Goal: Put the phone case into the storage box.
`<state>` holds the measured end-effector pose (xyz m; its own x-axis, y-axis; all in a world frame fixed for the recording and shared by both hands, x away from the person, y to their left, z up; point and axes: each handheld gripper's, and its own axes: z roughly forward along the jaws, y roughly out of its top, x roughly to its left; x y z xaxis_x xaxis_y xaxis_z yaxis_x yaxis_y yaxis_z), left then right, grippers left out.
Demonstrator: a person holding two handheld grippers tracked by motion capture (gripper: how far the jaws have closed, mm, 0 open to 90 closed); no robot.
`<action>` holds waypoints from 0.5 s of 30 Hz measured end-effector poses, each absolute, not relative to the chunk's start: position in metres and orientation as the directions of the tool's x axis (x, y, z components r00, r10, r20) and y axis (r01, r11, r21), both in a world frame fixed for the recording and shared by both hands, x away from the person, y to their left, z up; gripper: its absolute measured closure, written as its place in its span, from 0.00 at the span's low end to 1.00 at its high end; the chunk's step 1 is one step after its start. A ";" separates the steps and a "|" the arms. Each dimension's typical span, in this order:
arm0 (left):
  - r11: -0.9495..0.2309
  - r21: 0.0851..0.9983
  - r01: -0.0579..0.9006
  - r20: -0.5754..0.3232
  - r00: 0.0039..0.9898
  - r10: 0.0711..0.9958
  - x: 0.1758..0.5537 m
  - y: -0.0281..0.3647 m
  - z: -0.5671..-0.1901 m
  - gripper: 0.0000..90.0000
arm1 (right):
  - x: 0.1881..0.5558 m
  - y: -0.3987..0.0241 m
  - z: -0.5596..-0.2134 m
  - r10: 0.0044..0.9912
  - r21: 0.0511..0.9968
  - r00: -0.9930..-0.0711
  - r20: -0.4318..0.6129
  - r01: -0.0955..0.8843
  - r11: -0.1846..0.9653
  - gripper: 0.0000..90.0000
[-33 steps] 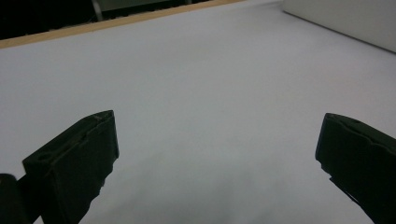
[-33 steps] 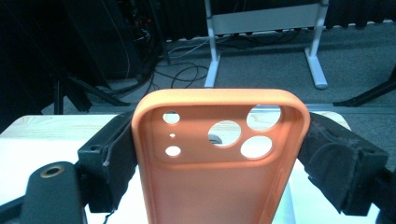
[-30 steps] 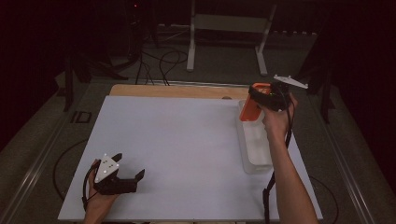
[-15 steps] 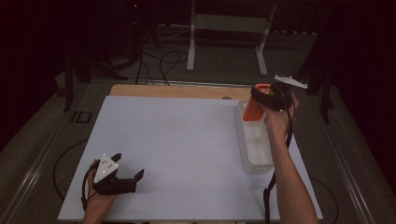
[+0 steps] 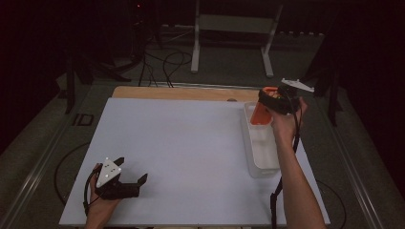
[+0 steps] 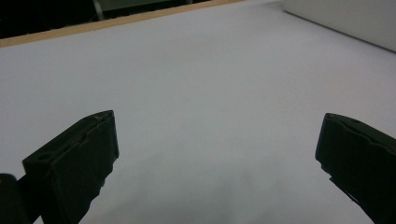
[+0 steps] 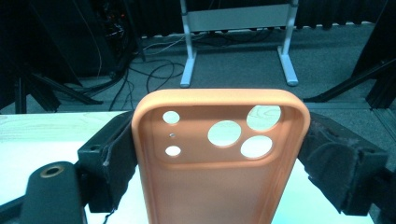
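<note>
An orange phone case [image 7: 219,158] with several camera holes stands upright between the jaws of my right gripper [image 7: 219,154], which is shut on its two long edges. In the high view that right gripper [image 5: 277,101] holds the phone case [image 5: 261,114] over the far end of a clear bin [image 5: 261,157] at the table's right side. My left gripper [image 5: 125,185] rests low on the white table near the front left corner, its jaws wide open with nothing between them; its fingers [image 6: 74,163] frame bare white surface.
A white sheet [image 5: 191,152] covers the table, with a wooden strip [image 5: 181,93] along its far edge. Beyond the table stand a metal frame [image 5: 234,28] and cables on a dark floor. The bin's wall [image 6: 345,18] shows at the upper right of the left gripper view.
The right gripper with the phone case has shifted very slightly; the left gripper has stayed put.
</note>
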<state>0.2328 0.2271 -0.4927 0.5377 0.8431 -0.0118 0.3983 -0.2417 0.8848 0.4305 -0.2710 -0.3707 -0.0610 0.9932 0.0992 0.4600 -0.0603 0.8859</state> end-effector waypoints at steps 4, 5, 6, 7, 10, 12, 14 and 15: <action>-0.240 0.883 0.403 -0.015 0.537 0.844 0.233 0.227 -0.494 0.00 | 0.432 -0.272 -0.372 0.993 0.886 -0.055 0.100 0.460 -0.064 0.18; -0.240 0.883 0.404 -0.016 0.537 0.843 0.233 0.227 -0.494 0.00 | 0.433 -0.273 -0.372 0.993 0.886 -0.054 0.101 0.459 -0.065 0.18; -0.241 0.882 0.405 -0.016 0.537 0.843 0.233 0.227 -0.494 0.00 | 0.433 -0.273 -0.373 0.993 0.885 -0.052 0.103 0.461 -0.068 0.18; -0.239 0.882 0.405 -0.017 0.536 0.844 0.233 0.227 -0.494 0.00 | 0.433 -0.273 -0.373 0.993 0.885 -0.051 0.103 0.461 -0.069 0.18; -0.239 0.883 0.404 -0.017 0.536 0.844 0.233 0.227 -0.495 0.00 | 0.434 -0.273 -0.375 0.994 0.884 -0.050 0.101 0.463 -0.067 0.18; -0.239 0.882 0.405 -0.017 0.536 0.844 0.233 0.227 -0.495 0.00 | 0.435 -0.273 -0.375 0.993 0.884 -0.051 0.103 0.462 -0.068 0.18; -0.241 0.882 0.405 -0.015 0.535 0.845 0.233 0.227 -0.495 0.00 | 0.436 -0.272 -0.376 0.994 0.884 -0.050 0.100 0.463 -0.066 0.18; -0.241 0.882 0.405 -0.016 0.536 0.844 0.233 0.227 -0.496 0.00 | 0.437 -0.271 -0.376 0.994 0.884 -0.052 0.095 0.464 -0.061 0.18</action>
